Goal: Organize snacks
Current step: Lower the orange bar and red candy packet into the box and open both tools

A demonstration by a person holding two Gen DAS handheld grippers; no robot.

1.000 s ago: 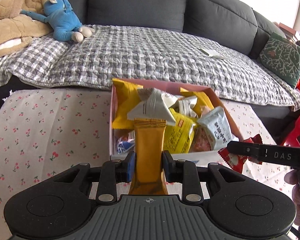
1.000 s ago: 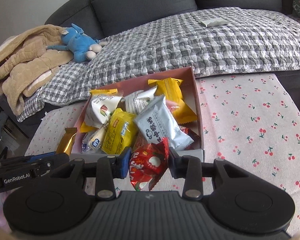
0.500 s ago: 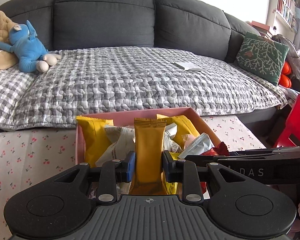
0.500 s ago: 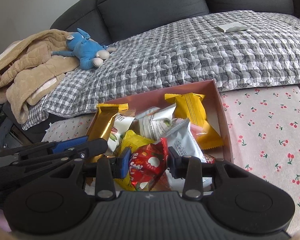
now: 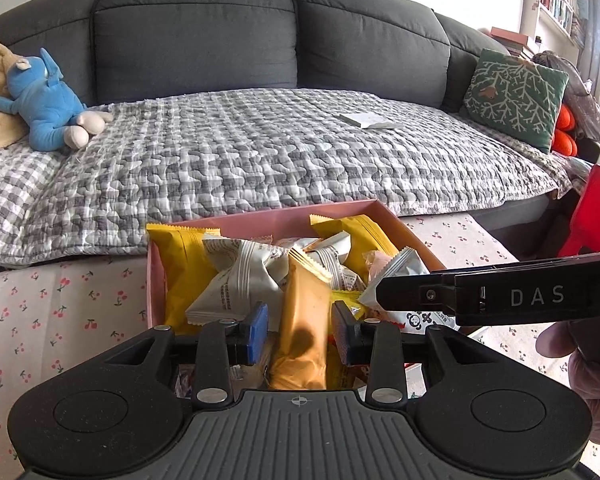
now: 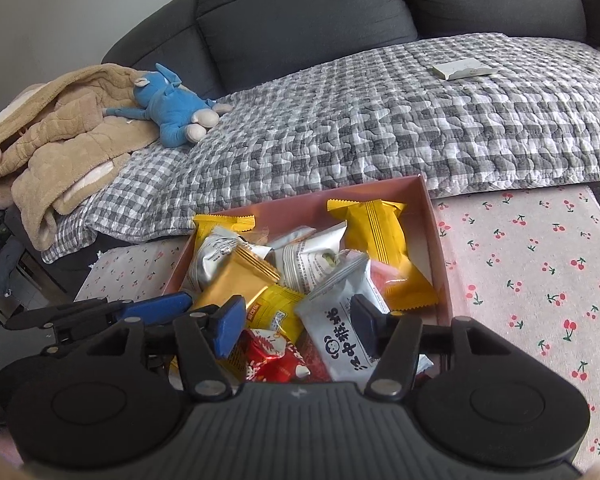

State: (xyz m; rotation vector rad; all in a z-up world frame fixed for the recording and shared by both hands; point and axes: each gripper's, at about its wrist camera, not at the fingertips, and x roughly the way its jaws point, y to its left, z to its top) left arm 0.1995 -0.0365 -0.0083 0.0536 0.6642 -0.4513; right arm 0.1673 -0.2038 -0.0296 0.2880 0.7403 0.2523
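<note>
A pink box (image 5: 260,220) (image 6: 434,240) on the cherry-print table holds several snack packets, yellow, grey-white and red. My left gripper (image 5: 302,332) is open above the box's near end. A gold snack bar (image 5: 302,320) lies loose between its fingers, tilted, and rests on the pile; it also shows in the right wrist view (image 6: 236,284). My right gripper (image 6: 298,326) is open over the box. A red snack packet (image 6: 274,360) lies below it on the pile, next to a grey-white packet (image 6: 340,332).
A grey sofa with a checked quilt (image 5: 280,152) stands right behind the table. A blue plush toy (image 5: 48,108) and a beige blanket (image 6: 52,140) lie on its left, a green cushion (image 5: 516,96) on its right. A red object (image 5: 596,208) stands at the right.
Both grippers moved over the box and opened. The gold bar dropped from the left gripper and the red packet from the right; both now lie on the pile.
</note>
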